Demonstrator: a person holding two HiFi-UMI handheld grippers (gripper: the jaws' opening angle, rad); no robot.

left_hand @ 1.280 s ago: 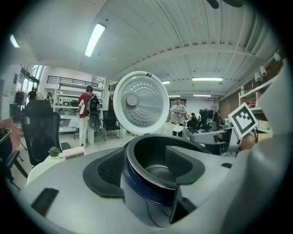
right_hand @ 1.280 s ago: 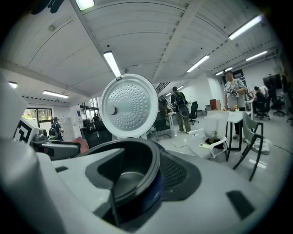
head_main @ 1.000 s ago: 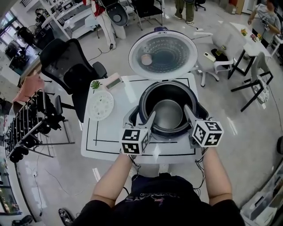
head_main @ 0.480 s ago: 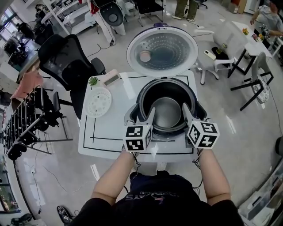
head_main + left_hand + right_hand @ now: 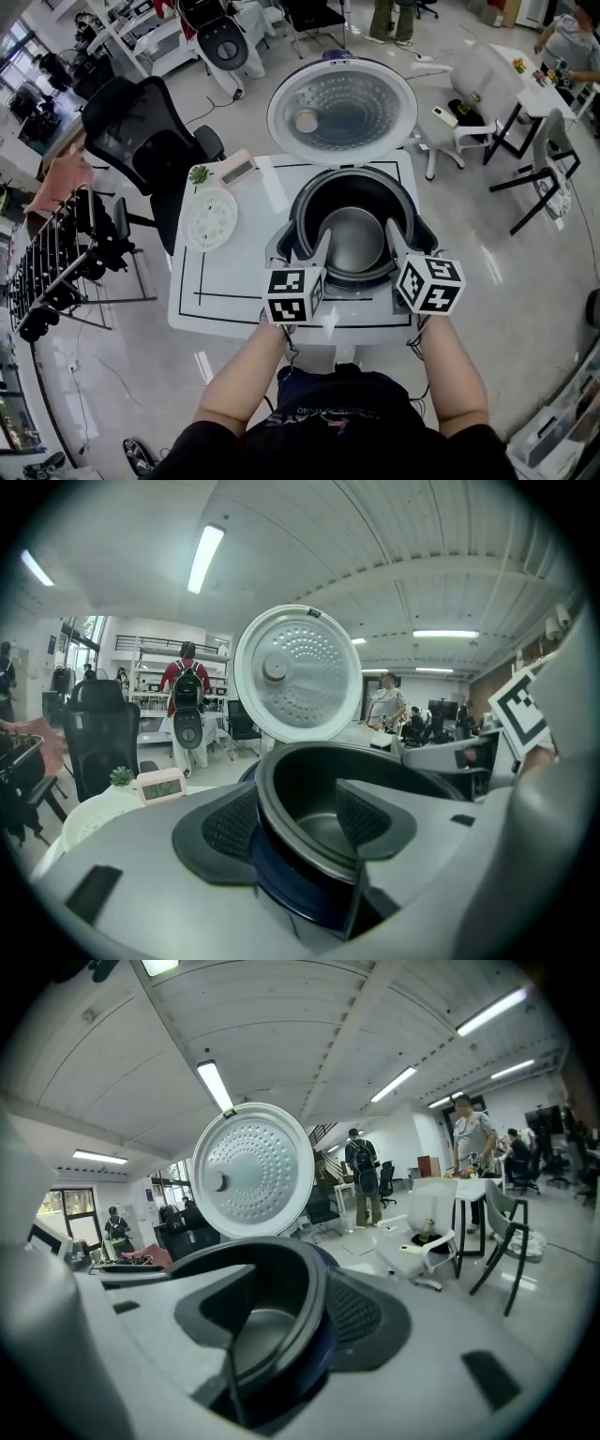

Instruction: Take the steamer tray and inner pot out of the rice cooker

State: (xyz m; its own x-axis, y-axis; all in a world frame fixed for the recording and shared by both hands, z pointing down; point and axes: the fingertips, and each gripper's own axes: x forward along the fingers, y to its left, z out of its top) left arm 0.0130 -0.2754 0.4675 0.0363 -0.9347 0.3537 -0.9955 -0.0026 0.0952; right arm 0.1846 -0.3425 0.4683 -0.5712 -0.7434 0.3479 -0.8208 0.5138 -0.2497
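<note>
Right, the white desk [image 5: 234,281] stood in a busy open workroom on a glossy grey floor [image 5: 525,309], strip lights overhead. The rice cooker [image 5: 424,234] filled the desk's right half, from the near edge back to the far right corner. Its lid [image 5: 342,112] stood up, reaching past the far edge. The inner pot [image 5: 356,239] sat down in the cooker.

Both tools were on that pot's near rim. The left gripper [image 5: 322,242] had one jaw outside the rim and one inside, pads pressed on it. The right gripper [image 5: 392,230] clamped the same rim further to the right.

The steamer tray [image 5: 210,218] lay flat by the desk's left edge, well apart from the cooker. A small plant [image 5: 200,174] and a pink clock [image 5: 237,168] sat at the far left corner.

The near left corner was bare desk inside the black border line. A black office chair [image 5: 141,127] crowded the far left side, with a dark rack [image 5: 56,272] further to the left. On the right, open floor ran out to a white chair [image 5: 478,84] and black-legged furniture [image 5: 539,173].
</note>
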